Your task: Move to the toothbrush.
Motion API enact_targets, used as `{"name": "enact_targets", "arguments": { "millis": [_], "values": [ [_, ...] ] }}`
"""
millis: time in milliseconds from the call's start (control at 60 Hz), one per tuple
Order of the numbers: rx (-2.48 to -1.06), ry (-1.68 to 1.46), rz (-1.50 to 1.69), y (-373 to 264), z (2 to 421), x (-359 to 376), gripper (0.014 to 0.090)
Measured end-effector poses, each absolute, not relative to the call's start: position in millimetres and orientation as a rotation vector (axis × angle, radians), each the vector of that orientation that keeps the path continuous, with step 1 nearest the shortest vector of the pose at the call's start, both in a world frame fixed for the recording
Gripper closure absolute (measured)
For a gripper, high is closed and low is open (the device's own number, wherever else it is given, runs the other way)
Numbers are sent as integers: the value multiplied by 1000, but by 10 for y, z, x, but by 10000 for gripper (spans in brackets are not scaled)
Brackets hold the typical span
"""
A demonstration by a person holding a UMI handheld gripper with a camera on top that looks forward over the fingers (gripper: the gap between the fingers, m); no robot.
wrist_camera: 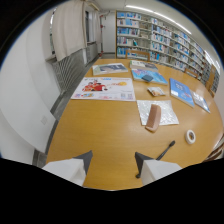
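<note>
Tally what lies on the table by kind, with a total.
Printed sheets and posters: 8, though the far ones are hard to separate
Toothbrush: 1, just ahead of the open gripper, towards its right finger
Tape roll: 1
Pink case: 1
Small dark item: 1
Total: 12

One toothbrush (165, 150) lies on the tabletop (105, 130). One roll of tape (190, 136) sits near the table's right edge. One pinkish block (153, 118) rests on one white sheet (157, 111). About six printed posters or booklets, among them one large poster (105, 89), lie across the far half.
</note>
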State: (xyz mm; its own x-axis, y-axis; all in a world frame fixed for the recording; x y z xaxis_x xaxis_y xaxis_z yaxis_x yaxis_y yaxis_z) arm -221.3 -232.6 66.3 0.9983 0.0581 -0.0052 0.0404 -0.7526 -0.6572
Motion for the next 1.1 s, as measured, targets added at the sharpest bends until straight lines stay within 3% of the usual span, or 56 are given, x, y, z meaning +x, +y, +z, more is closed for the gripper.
{"name": "enact_targets", "arguments": {
  "millis": [283, 567, 1100],
  "values": [
    [-2427, -60, 14, -2368, 689, -2161, 203],
    [-2452, -39, 14, -2796, 758, -1995, 201],
    [-2475, 22, -89, -2959, 472, -1177, 200]
  ]
}}
